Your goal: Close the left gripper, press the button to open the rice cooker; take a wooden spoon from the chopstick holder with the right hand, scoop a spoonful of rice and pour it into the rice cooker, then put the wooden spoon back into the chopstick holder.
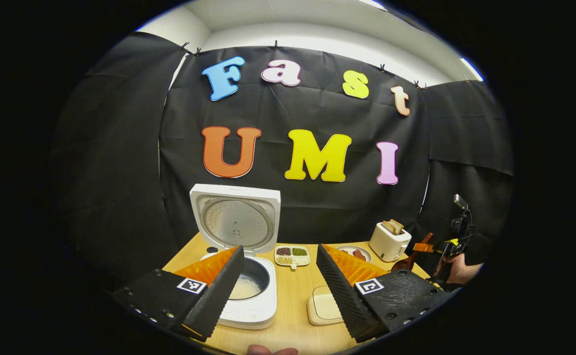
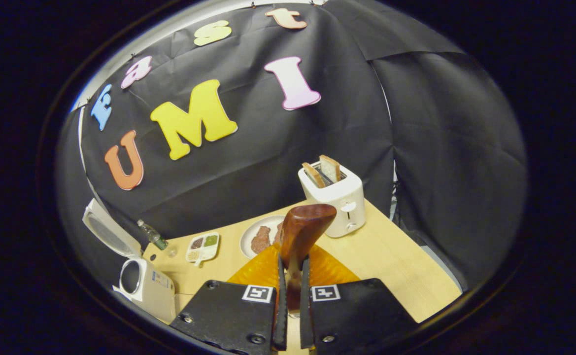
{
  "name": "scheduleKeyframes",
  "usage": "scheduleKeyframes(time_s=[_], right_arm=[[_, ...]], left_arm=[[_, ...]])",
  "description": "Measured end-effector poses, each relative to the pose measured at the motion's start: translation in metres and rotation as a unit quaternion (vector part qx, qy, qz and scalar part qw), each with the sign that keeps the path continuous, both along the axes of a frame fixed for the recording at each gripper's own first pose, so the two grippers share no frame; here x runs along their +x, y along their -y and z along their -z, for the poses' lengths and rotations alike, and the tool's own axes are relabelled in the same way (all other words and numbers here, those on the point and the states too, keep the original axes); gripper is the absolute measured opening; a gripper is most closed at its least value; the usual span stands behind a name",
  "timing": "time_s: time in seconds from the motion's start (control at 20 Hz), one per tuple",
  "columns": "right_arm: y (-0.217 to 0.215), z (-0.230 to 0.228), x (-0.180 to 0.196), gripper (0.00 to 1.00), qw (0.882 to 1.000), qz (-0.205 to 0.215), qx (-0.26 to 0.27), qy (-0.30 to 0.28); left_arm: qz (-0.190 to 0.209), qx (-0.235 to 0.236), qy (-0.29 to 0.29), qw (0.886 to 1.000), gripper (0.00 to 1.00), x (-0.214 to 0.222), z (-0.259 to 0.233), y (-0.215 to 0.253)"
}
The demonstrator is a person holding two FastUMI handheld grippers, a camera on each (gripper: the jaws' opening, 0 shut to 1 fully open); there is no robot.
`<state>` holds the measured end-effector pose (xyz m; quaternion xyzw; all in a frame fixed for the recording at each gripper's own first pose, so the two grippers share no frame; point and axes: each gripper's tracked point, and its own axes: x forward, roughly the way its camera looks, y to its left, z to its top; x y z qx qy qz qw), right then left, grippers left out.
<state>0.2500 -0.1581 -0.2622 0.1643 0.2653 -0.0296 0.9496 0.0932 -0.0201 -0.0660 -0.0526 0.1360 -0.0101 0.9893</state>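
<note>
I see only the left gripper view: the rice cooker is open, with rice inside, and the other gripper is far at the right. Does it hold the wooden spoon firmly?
Observer: Yes. In the right gripper view the right gripper is shut on the wooden spoon, both fingers pressing its handle.
Operator: Good. Is anything hidden behind the open lid?
Observer: Yes, a small bottle stands just beyond the rice cooker, beside that lid.
</note>
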Motion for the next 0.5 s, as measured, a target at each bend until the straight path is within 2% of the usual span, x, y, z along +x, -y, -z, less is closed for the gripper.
scheduleKeyframes(time_s=[0.35, 0.5], right_arm=[[0.013, 0.061, 0.008, 0.15, 0.999, 0.001, 0.020, -0.029], [0.010, 0.068, 0.008, 0.16, 0.999, 0.000, 0.032, -0.036]], left_arm=[[-0.004, 0.003, -0.011, 1.000, 0.94, 0.017, 0.004, 0.006], [-0.004, 0.002, -0.007, 1.000, 0.94, 0.021, 0.002, 0.009]])
